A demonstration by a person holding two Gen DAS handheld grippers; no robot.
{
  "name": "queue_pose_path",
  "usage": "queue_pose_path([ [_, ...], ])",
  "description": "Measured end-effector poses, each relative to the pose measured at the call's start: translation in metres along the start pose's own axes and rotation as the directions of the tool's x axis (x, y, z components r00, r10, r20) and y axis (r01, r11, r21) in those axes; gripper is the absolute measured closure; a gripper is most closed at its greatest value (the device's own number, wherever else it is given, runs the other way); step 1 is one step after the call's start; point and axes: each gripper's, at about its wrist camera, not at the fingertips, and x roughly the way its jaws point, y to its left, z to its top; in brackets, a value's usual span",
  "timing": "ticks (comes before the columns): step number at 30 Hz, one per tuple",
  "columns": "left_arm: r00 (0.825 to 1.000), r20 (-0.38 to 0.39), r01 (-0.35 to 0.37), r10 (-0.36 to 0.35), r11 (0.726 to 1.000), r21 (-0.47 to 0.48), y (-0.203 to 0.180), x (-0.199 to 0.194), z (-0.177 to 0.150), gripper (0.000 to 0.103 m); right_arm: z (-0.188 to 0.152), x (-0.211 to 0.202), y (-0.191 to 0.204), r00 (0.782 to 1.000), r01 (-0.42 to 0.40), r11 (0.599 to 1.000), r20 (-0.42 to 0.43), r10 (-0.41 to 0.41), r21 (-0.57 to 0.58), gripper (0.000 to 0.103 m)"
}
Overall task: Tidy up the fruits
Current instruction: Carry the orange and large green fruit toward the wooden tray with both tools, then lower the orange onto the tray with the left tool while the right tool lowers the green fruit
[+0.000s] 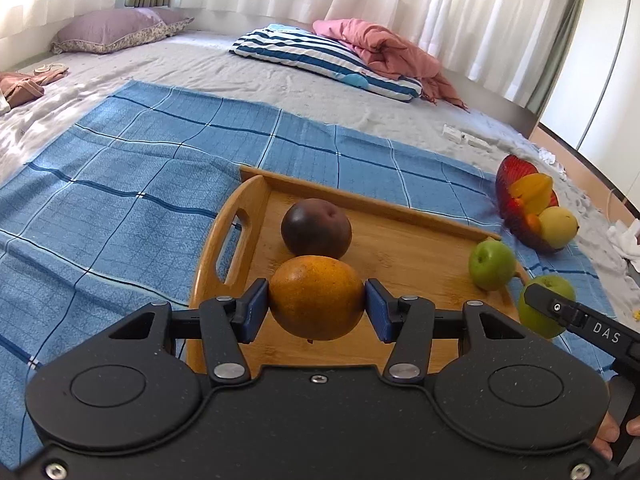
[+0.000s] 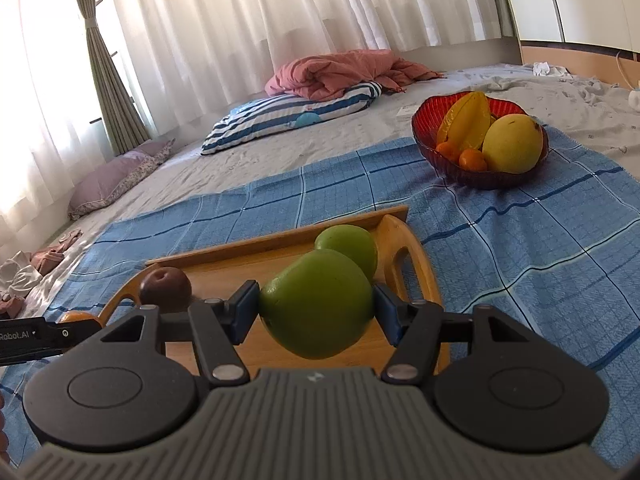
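Observation:
My left gripper (image 1: pixel 316 306) is shut on an orange (image 1: pixel 316 298), held above the wooden tray (image 1: pixel 400 248). A dark purple fruit (image 1: pixel 316 227) lies on the tray behind it, and a green apple (image 1: pixel 492 264) rests by the tray's right end. My right gripper (image 2: pixel 316 312) is shut on a second green apple (image 2: pixel 316 304), also over the tray (image 2: pixel 240 256), in front of the resting green apple (image 2: pixel 352 246). A red glass bowl (image 2: pixel 480 176) farther right holds a starfruit (image 2: pixel 466 122), a yellow mango (image 2: pixel 512 144) and small oranges (image 2: pixel 472 159).
Tray and bowl sit on a blue checked cloth (image 1: pixel 140 184) spread over a grey bed. A striped pillow (image 1: pixel 328 60) and pink blanket (image 1: pixel 392 52) lie at the back, a mauve pillow (image 1: pixel 116 30) at far left. White curtains hang behind.

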Motion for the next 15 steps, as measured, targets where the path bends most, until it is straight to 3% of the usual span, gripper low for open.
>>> queue_pose_path([
  [7, 0.999, -0.022, -0.025, 0.025, 1.000, -0.008, -0.002, 0.026, 0.005, 0.053, 0.001, 0.029, -0.010, 0.997, 0.047, 0.999, -0.057, -0.046, 0.016, 0.039],
  [15, 0.997, -0.045, -0.058, 0.057, 0.998, -0.021, 0.006, 0.043, 0.005, 0.053, -0.001, 0.038, -0.008, 0.996, 0.057, 0.998, -0.063, -0.058, -0.010, 0.039],
])
